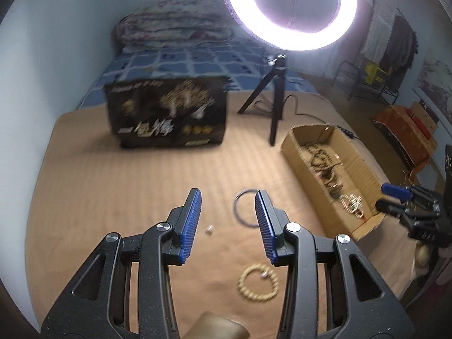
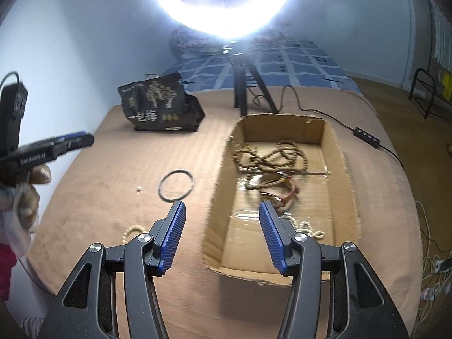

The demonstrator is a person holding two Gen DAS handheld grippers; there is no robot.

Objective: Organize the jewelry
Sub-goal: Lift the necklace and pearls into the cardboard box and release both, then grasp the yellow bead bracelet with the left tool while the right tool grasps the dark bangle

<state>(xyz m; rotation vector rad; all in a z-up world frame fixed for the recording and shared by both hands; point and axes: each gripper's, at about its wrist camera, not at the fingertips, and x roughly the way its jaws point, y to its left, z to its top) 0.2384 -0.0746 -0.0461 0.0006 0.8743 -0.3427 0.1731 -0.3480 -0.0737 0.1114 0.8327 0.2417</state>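
- Plainly, the cardboard box (image 2: 336, 152) sat open on the bed's tan blanket (image 1: 127, 175), and every place below is given from that box.
- Inside the box lay a tangle of brown bead strands (image 2: 271, 155), with a red-and-gold piece (image 2: 285, 193) nearer the camera end and a pale beaded piece (image 2: 310, 230) nearest of all.
- Left of the box, on the blanket, a thin dark bangle (image 2: 177, 184) lay flat, apart from the box wall.
- A tiny white bit (image 2: 138, 189) lay further left of the bangle.
- A cream bead bracelet (image 1: 258, 282) lay on the blanket, left of the box's near corner.
- The left gripper (image 1: 228, 220) hovered left of the box above the blanket, its blue fingers (image 1: 192, 226) spread wide with nothing between them; the bangle showed partly behind the right-hand finger.
- The right gripper (image 2: 223, 234) hung over the box's near left wall, fingers wide apart and holding nothing.
- Beyond the box stood a tripod (image 1: 271, 101) carrying a lit ring light (image 1: 291, 8).
- Far left of the box, a black printed bag (image 2: 161, 110) stood on the blanket.
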